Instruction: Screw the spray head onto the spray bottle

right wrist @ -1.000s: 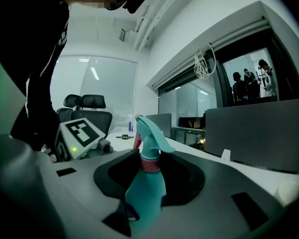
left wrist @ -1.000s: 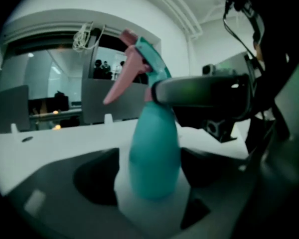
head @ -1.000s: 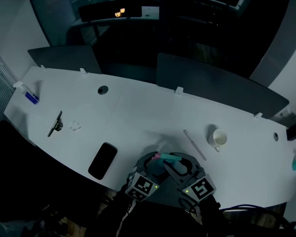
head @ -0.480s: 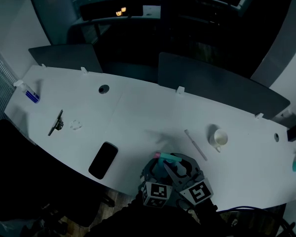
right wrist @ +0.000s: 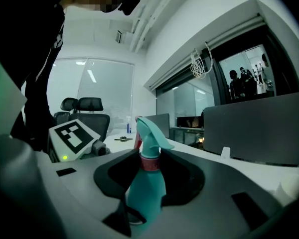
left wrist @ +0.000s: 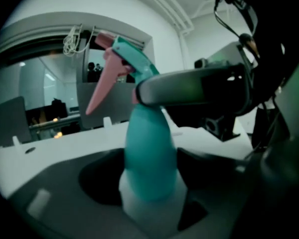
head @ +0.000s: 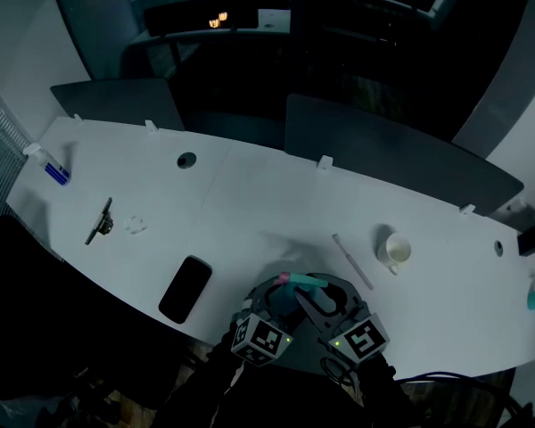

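Note:
A teal spray bottle [head: 305,285] with a teal spray head and pink trigger [left wrist: 103,86] is held over the table's near edge between both grippers. My right gripper [right wrist: 149,164] is shut on the pink collar [right wrist: 149,162] under the spray head [right wrist: 150,132]; its finger [left wrist: 194,86] crosses the neck in the left gripper view. My left gripper [left wrist: 152,193] has the bottle's lower body [left wrist: 150,156] and white base between its jaws, which are closing and touch it on both sides. The spray head sits upright on the bottle.
On the white table [head: 250,203] lie a black phone [head: 185,289], a white cup [head: 395,249], a thin white stick [head: 351,261], a black tool [head: 98,223] and a small blue-labelled bottle [head: 49,168]. Grey dividers [head: 383,154] line the far edge.
My left gripper's marker cube swung right under the bottle, then back left. The right gripper and the bottle stayed in place.

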`<action>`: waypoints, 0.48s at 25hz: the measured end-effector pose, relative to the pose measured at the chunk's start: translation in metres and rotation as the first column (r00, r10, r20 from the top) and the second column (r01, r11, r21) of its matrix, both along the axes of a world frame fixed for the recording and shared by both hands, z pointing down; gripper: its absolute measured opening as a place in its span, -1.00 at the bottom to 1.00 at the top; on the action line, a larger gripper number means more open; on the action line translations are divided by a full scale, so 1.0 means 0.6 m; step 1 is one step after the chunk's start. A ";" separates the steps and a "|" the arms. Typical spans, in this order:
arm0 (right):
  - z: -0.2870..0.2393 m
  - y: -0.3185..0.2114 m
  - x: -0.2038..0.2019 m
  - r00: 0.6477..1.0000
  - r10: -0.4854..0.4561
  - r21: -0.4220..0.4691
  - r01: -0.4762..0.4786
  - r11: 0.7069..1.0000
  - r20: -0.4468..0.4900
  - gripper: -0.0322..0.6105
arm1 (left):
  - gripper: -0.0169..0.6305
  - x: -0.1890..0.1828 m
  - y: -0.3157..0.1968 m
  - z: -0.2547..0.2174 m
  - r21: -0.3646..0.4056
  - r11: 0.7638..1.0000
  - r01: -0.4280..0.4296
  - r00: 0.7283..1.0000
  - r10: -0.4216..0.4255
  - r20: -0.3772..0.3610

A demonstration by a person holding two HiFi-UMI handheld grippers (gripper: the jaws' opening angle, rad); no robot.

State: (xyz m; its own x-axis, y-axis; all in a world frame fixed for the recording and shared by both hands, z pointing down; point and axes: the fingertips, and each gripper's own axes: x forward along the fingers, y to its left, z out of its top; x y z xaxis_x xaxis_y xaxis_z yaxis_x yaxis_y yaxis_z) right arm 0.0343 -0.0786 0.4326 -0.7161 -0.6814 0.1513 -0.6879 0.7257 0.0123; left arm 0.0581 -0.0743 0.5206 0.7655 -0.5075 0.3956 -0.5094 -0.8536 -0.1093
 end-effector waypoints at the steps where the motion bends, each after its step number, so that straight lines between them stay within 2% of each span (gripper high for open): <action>1: -0.001 0.000 0.001 1.000 0.022 0.014 -0.022 1.000 -0.002 -0.47 | 0.09 0.000 -0.001 -0.002 0.007 0.998 0.068 0.998 -0.068 -0.001; 4: 0.000 0.003 0.006 0.994 0.105 0.059 -0.102 0.993 -0.040 -0.47 | 0.09 0.002 -0.002 -0.004 0.011 0.968 0.251 0.968 -0.251 0.002; 6: 0.001 0.004 0.008 0.989 0.139 0.055 -0.137 0.989 -0.046 -0.47 | 0.09 0.003 -0.001 -0.003 0.005 0.952 0.307 0.952 -0.307 0.012; 8: 0.003 0.005 0.007 0.991 0.130 0.040 -0.128 0.991 -0.045 -0.47 | 0.09 0.002 0.001 -0.002 0.008 0.960 0.279 0.960 -0.279 0.005; 10: 0.005 0.005 0.002 0.995 0.087 0.013 -0.086 0.996 -0.041 -0.47 | 0.11 -0.002 0.000 -0.004 0.029 0.983 0.180 0.984 -0.180 -0.015; 12: 0.005 0.004 -0.002 0.999 0.036 -0.030 -0.036 0.999 -0.021 -0.47 | 0.28 -0.004 -0.003 -0.002 0.014 0.998 0.057 0.998 -0.056 -0.024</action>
State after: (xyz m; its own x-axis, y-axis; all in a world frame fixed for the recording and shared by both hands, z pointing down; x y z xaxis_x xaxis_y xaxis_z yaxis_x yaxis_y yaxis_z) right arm 0.0333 -0.0763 0.4357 -0.6877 -0.7015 0.1870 -0.7135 0.7007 0.0048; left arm 0.0554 -0.0761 0.5193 0.7445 -0.5558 0.3698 -0.5593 -0.8218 -0.1091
